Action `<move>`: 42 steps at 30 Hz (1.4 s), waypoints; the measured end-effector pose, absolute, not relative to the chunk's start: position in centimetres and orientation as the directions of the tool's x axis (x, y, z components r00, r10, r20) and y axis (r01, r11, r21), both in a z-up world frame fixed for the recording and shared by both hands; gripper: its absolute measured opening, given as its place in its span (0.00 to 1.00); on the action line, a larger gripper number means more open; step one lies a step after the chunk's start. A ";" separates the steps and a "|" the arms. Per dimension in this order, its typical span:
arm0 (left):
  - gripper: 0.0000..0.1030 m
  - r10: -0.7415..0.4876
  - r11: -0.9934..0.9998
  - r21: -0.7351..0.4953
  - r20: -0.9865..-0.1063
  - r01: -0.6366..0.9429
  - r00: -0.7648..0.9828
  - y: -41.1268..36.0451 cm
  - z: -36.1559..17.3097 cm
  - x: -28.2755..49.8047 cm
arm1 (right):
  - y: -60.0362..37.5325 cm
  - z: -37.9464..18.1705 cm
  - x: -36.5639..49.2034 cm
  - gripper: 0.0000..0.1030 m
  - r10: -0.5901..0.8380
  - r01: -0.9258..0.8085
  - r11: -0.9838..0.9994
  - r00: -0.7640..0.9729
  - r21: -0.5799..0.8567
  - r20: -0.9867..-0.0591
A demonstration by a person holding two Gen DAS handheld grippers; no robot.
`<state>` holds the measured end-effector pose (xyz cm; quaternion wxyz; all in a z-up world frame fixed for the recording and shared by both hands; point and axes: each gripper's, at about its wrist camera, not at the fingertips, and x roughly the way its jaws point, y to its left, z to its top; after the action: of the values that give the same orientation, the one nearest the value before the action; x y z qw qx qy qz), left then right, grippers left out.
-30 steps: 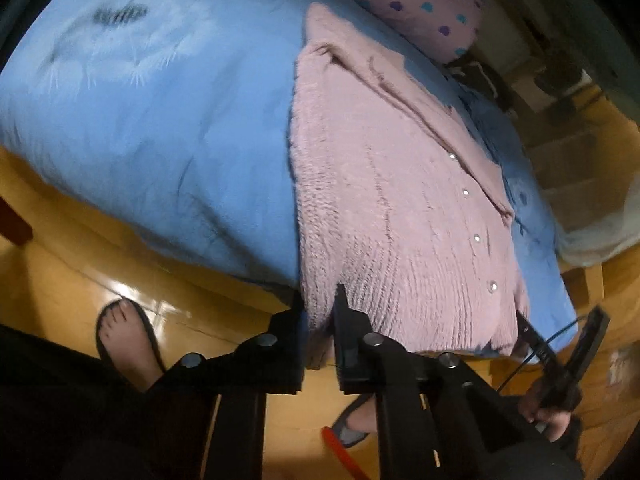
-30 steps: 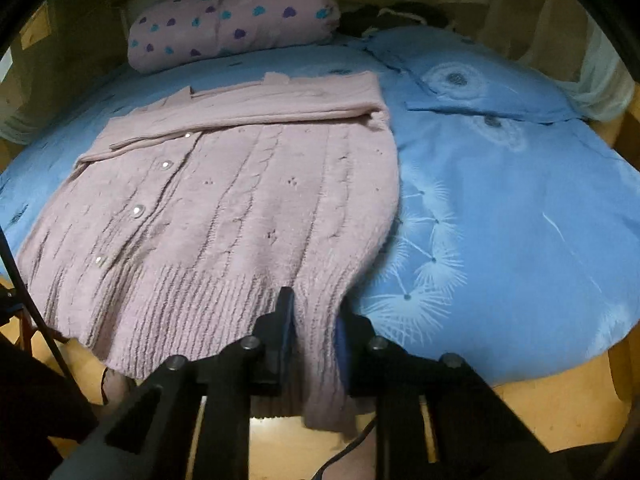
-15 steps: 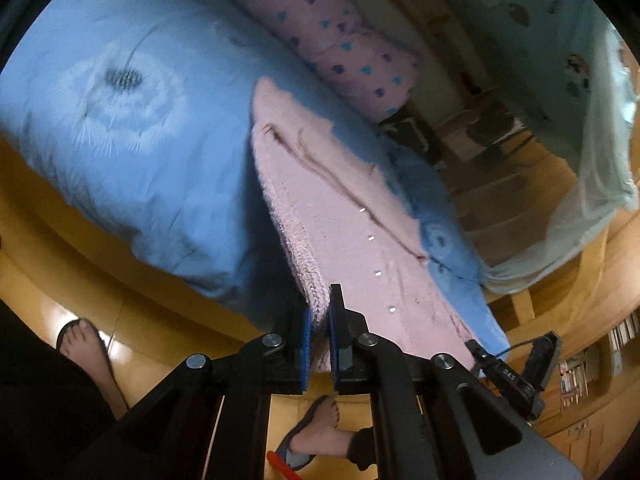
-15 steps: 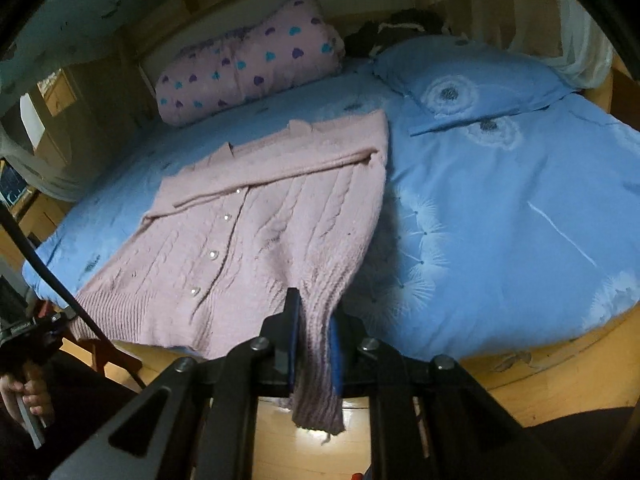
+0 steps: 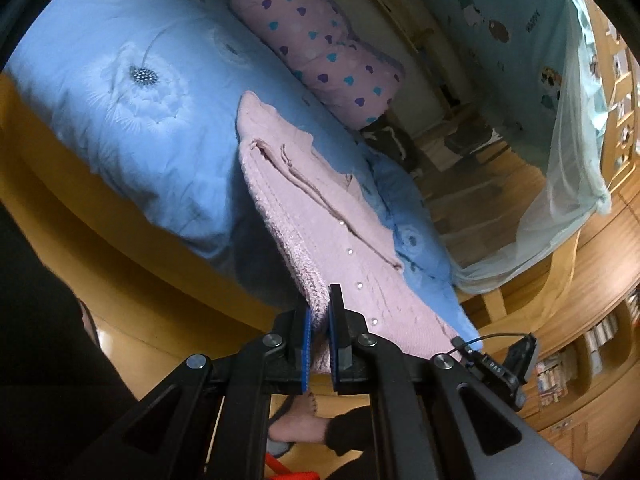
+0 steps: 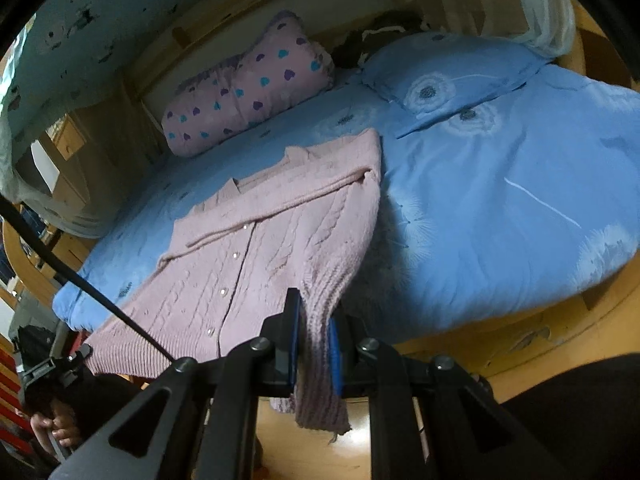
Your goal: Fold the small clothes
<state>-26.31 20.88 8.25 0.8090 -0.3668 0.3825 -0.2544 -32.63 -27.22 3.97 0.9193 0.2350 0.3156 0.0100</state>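
Left wrist view: the left gripper [image 5: 319,312] is seen clamped on the ribbed hem of a pink knitted cardigan [image 5: 320,208], the knit pinched tight between its blue-lined pads. The cardigan is stretched away from the jaws across a blue quilt [image 5: 132,92] printed with white dandelion heads, its hem end raised off the bedding at the near edge of the bed. A row of small pale buttons [image 5: 350,252] is seen along its front, and a sleeve is laid folded across the chest. A pink pillow [image 5: 320,52] dotted with purple and teal hearts is set beyond the collar. Below the gripper a bare foot in a sandal [image 5: 298,426] is shown on the wooden floor [image 5: 500,184], and the other tool is partly visible at the lower right.

In the right wrist view, the right gripper [image 6: 314,320] is closed on the opposite hem corner of the cardigan [image 6: 280,236], and a short tail of ribbed knit is left hanging below the pads. The garment is lifted at this corner too, with the collar end lying on the quilt [image 6: 500,200]. A blue pillow [image 6: 452,68] in the same print is placed beside the heart pillow [image 6: 248,88]. A hand [image 6: 52,428] on the other handle is visible at the lower left.
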 end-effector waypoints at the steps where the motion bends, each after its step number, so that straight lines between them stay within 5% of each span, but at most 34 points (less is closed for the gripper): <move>1: 0.00 -0.703 0.592 -0.793 -0.421 0.143 0.573 20.9 8.4 -26.4 | -27.3 4.2 -33.0 0.12 0.168 0.123 0.888 0.809 0.443 -0.563; 20: 0.00 -0.704 0.613 -0.756 -0.389 0.231 0.594 21.3 10.5 -29.1 | -26.6 4.9 -36.7 0.12 0.176 0.057 0.902 0.856 0.427 -0.487; 42: 0.00 -0.660 0.562 -0.809 -0.315 0.170 0.682 24.2 11.7 -22.7 | -26.1 9.5 -29.0 0.13 0.149 0.040 0.924 0.879 0.380 -0.454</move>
<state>-22.69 24.20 11.71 0.8276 -0.3952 0.3100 -0.2506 -29.00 -26.11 9.54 0.9498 0.1927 0.2448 0.0285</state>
